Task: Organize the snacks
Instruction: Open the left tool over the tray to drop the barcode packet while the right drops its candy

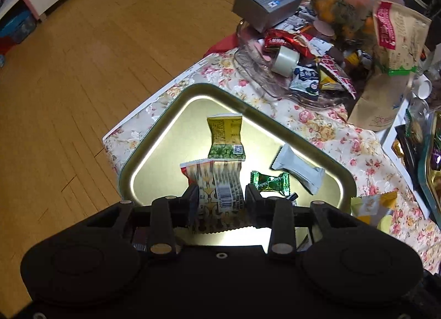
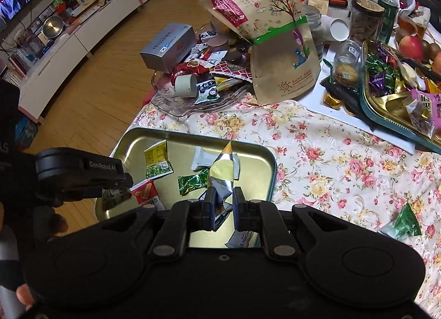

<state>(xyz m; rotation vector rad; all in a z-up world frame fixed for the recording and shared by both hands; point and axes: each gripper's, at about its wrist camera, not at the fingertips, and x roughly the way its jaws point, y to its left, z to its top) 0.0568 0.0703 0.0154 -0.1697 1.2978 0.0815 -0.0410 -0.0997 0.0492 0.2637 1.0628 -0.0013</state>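
Note:
A gold metal tin tray sits on the floral tablecloth at the table's corner. In it lie a yellow-green packet, a white packet and a green candy. My left gripper is shut on a red-and-gold striped packet just above the tray. My right gripper is shut on a silver-and-yellow packet held over the tray's right part.
A glass dish piled with snacks, a tape roll and a grey box stands behind the tray. A tall kraft pouch leans beside it. A second tin of candies is at right. A green packet lies on the cloth.

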